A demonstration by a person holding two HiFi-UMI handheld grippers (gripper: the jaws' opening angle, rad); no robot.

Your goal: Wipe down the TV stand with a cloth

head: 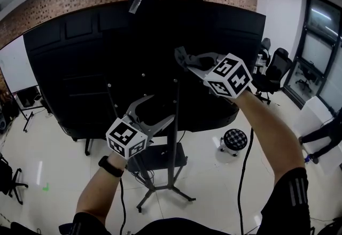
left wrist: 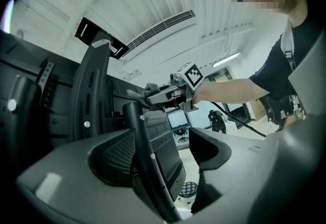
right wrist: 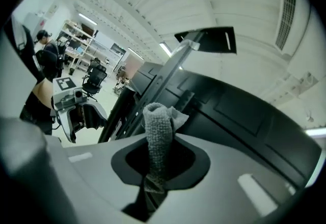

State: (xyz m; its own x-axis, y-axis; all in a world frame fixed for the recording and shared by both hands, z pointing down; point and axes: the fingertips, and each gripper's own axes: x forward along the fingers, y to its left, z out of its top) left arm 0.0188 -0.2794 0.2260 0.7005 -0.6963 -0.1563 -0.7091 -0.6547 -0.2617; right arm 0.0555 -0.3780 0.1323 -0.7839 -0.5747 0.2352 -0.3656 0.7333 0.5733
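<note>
Well, the right tongs [right wrist: 153, 181] are clamped tight on a grey cloth [right wrist: 159, 134], which sticks up out of them in a rolled tuft. They are held above and to the right of the TV stand's pole [head: 173, 138], close to the black back of the TV [head: 96, 52]. Whether the cloth touches that back I cannot tell. The left tongs [left wrist: 167, 159] stand wide apart and hold nothing. They sit just left of the pole, which shows in the gap between them, and contact with it is unclear. At the pole's foot, the stand's shelf [head: 160, 156] and splayed legs rest on a white floor [head: 214, 191] with open room around them. A dotted stool [head: 233, 139] stands right of the pole, and office chairs [head: 275, 71] are farther right.
</note>
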